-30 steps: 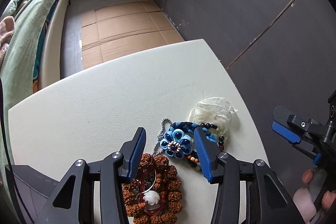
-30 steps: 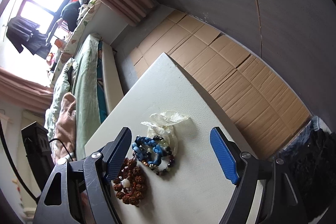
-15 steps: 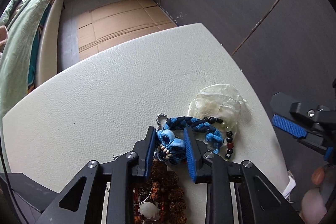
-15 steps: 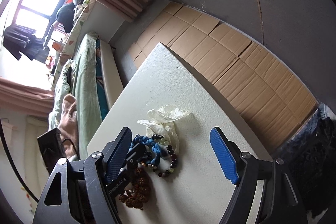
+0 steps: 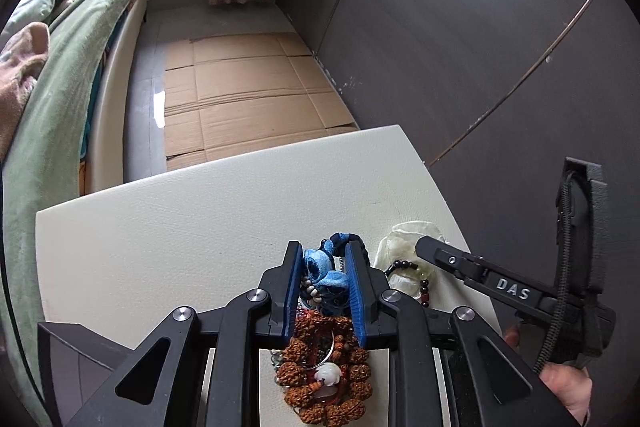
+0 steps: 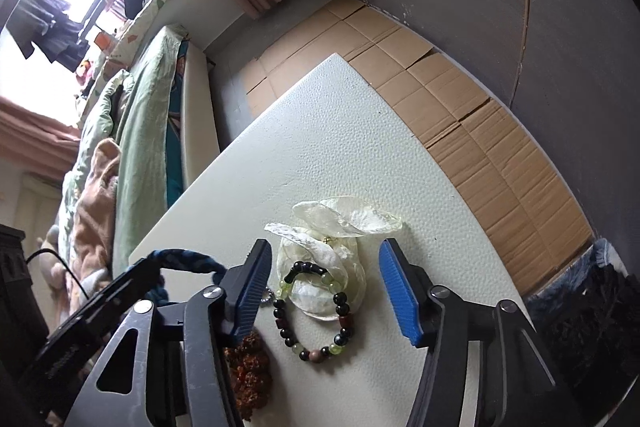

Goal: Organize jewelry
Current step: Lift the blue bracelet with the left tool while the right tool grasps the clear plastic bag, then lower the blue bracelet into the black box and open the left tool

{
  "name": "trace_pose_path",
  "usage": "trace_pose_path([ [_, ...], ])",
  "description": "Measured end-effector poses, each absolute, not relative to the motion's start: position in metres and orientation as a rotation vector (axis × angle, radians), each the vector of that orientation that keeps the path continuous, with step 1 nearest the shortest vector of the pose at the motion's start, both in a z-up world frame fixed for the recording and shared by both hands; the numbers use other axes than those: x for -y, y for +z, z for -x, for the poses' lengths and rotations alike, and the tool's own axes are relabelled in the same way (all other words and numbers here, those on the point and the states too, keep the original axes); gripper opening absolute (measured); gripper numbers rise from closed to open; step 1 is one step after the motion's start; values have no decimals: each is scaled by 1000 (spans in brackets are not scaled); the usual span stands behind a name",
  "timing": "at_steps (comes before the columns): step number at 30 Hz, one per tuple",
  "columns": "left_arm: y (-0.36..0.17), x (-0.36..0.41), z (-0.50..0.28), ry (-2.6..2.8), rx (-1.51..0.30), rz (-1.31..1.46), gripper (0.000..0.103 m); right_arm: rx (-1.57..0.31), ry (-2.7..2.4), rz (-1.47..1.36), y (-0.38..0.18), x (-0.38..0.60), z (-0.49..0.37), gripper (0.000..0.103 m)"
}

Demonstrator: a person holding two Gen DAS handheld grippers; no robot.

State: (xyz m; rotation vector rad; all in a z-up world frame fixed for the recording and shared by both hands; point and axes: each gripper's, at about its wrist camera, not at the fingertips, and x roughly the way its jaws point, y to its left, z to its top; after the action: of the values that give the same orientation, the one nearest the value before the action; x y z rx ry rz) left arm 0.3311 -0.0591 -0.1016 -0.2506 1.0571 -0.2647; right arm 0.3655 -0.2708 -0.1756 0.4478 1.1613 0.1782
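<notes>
- Left gripper (image 5: 323, 273): jaws pinching blue flower bracelet (image 5: 325, 275).
- Right gripper (image 6: 324, 291): jaws spread over beaded bracelet (image 6: 316, 311), near worktop (image 6: 320, 147) right edge.

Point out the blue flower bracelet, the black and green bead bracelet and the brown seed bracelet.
blue flower bracelet (image 5: 324, 273), left wrist view, on its crushed fabric flower.
black and green bead bracelet (image 6: 341, 297), right wrist view, on a black bead.
brown seed bracelet (image 5: 298, 377), left wrist view, on a knobbly seed.

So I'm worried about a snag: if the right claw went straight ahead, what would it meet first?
Probably the beaded bracelet, lying between the open right claw and partly on the translucent pouch; depth is unclear.
</notes>
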Motion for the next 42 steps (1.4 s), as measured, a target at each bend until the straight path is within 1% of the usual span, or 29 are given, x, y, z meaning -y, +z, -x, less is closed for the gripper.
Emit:
trace_pose_path([
  [1,-98,54,-330,-262,-1049,259,23,-1166,173,-442,-178,269,-367,44],
  [2,-95,50,-328,-259,-1040,266,23,-1175,167,-436,-182,268,-369,31],
  [3,-91,47,-325,-255,-1033,270,23,-1184,157,-433,-185,268,-370,25],
  [4,-87,43,-325,-252,-1026,275,23,-1174,139,-430,-185,270,-370,9],
  [6,-81,37,-320,-244,-1009,282,23,-1153,146,-456,-182,273,-366,5],
  [17,-37,-5,-289,-212,-899,318,23,-956,316,-497,-118,249,-328,4],
  [22,-27,-28,-269,-188,-866,327,23,-908,430,-553,-103,234,-311,4],
  [29,-24,-72,-241,-135,-840,363,23,-841,609,-556,-86,188,-292,4],
  [34,-19,-100,-230,-94,-814,380,23,-847,716,-512,-85,142,-282,4],
  [42,-14,-125,-223,-67,-793,389,23,-938,836,-449,-101,79,-273,5],
])
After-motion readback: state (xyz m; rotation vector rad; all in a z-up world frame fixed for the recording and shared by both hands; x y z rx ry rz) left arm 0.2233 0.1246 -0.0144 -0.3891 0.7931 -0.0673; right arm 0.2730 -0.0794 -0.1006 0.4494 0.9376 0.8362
